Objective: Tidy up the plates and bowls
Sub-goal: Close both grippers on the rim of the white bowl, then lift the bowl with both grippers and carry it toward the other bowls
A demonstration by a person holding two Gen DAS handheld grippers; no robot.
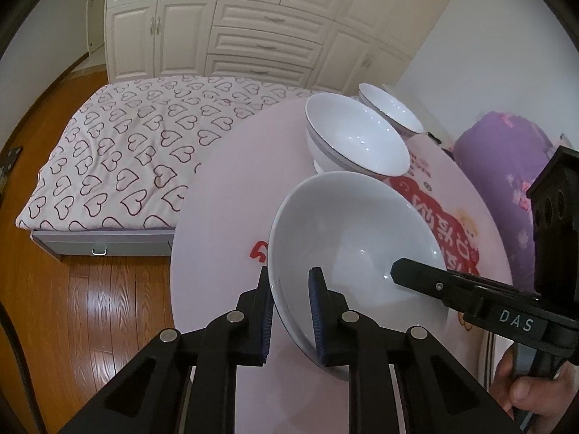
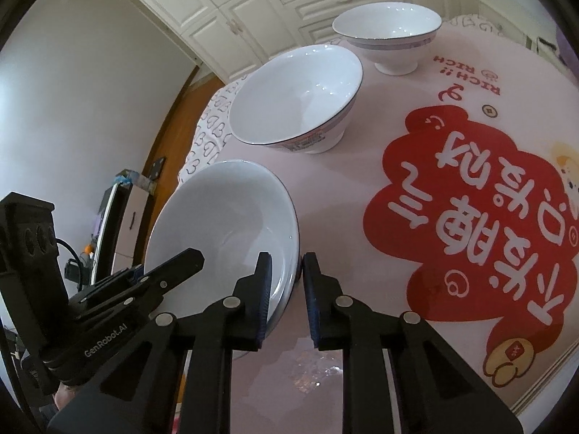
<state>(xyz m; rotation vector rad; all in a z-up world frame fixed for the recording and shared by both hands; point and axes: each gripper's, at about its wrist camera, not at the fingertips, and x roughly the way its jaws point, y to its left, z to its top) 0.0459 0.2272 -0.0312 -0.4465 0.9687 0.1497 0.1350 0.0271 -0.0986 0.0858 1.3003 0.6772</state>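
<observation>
Left wrist view: the left gripper (image 1: 289,311) straddles the near rim of the plain white bowl (image 1: 358,249), one blue pad outside the wall, one inside; whether the pads press the rim cannot be told.
Plain white bowl: tilted up off the round pink table (image 1: 231,181), nothing inside, glossy and unmarked.
Right gripper: its black finger (image 1: 430,278) reaches in over the bowl's right side, a hand (image 1: 532,394) on the handle.
Other bowls: a banded bowl (image 1: 356,137) just beyond, a smaller footed bowl (image 1: 392,110) behind it, both bare inside.
Background: a bed with a heart-print cover (image 1: 123,152) and a white wardrobe (image 1: 253,21).

Right wrist view: the right gripper (image 2: 286,296) has its jaws apart around the bowl's (image 2: 224,224) right rim, a gap showing beside the outer pad.
Bowl position: tipped on edge at the table's (image 2: 362,195) left side, beside the red cartoon print (image 2: 481,209).
Line-up: banded bowl (image 2: 295,97) and footed bowl (image 2: 389,34) stand upright, apart from each other.
Left gripper: it (image 2: 173,267) comes in over the bowl's left rim.
</observation>
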